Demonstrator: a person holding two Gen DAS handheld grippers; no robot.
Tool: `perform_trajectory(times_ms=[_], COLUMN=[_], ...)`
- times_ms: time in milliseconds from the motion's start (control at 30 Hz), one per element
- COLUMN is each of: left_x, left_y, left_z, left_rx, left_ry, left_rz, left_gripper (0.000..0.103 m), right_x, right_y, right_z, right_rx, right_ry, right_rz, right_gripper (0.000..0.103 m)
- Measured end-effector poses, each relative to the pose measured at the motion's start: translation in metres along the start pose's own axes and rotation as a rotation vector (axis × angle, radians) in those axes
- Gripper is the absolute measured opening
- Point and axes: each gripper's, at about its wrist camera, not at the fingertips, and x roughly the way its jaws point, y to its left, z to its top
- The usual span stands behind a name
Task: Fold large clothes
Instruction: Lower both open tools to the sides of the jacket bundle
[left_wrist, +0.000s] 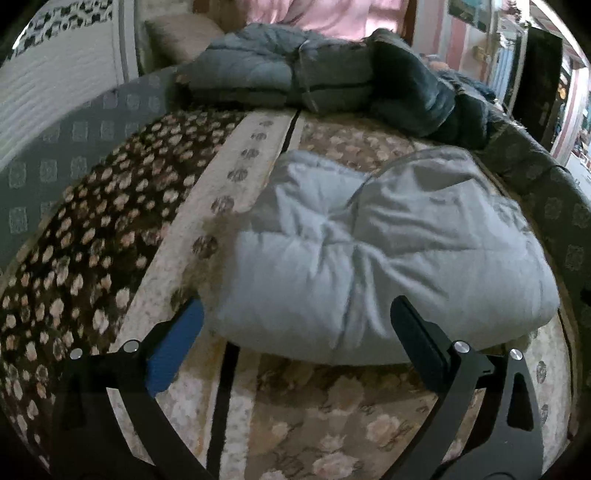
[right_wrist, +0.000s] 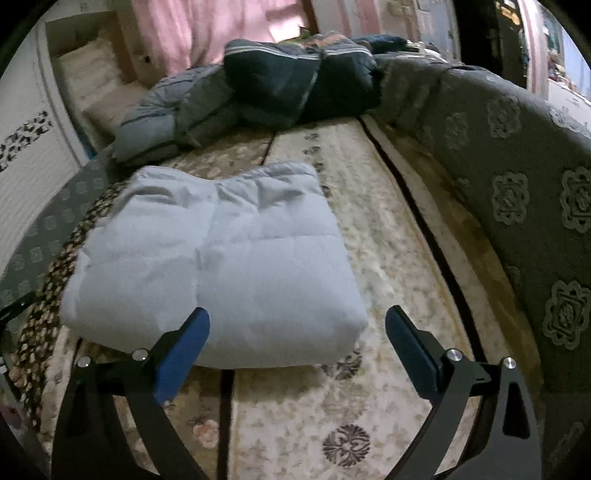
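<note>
A pale grey padded jacket (left_wrist: 376, 251) lies folded into a thick bundle on the patterned bed cover; it also shows in the right wrist view (right_wrist: 221, 273). My left gripper (left_wrist: 297, 314) is open and empty, its fingers just in front of the bundle's near edge. My right gripper (right_wrist: 297, 321) is open and empty, its fingers at the bundle's near right corner. A fur-trimmed edge (left_wrist: 216, 236) sticks out at the bundle's left side.
A heap of dark blue and grey padded jackets (left_wrist: 317, 77) lies at the far end of the bed, also in the right wrist view (right_wrist: 280, 81). A grey patterned sofa back (right_wrist: 524, 192) runs along the right. A pink curtain (right_wrist: 207, 26) hangs behind.
</note>
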Motion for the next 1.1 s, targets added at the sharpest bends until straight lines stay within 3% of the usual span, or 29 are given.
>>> perform_trajectory(times_ms=[200, 433, 767, 1100], left_x=[0.037, 0.076, 0.085, 0.084], left_y=[0.026, 0.03, 0.028, 0.014], left_z=[-0.002, -0.012, -0.027, -0.012], left_rx=[-0.033, -0.029, 0.005, 0.015], left_ry=[0.035, 0.085, 0.065, 0.044], left_rz=[0.003, -0.007, -0.034, -0.061], left_gripper=[0.1, 0.1, 0.1, 0.1], right_x=[0.022, 0.038, 0.055, 0.059], right_y=[-0.003, -0.013, -0.025, -0.016], right_z=[-0.005, -0.009, -0.027, -0.02], right_rx=[-0.048, -0.025, -0.028, -0.03], right_ry=[-0.001, 0.002, 0.016, -0.023], right_rz=[-0.073, -0.037, -0.082, 0.002], right_gripper=[0.096, 0.096, 0.096, 0.097])
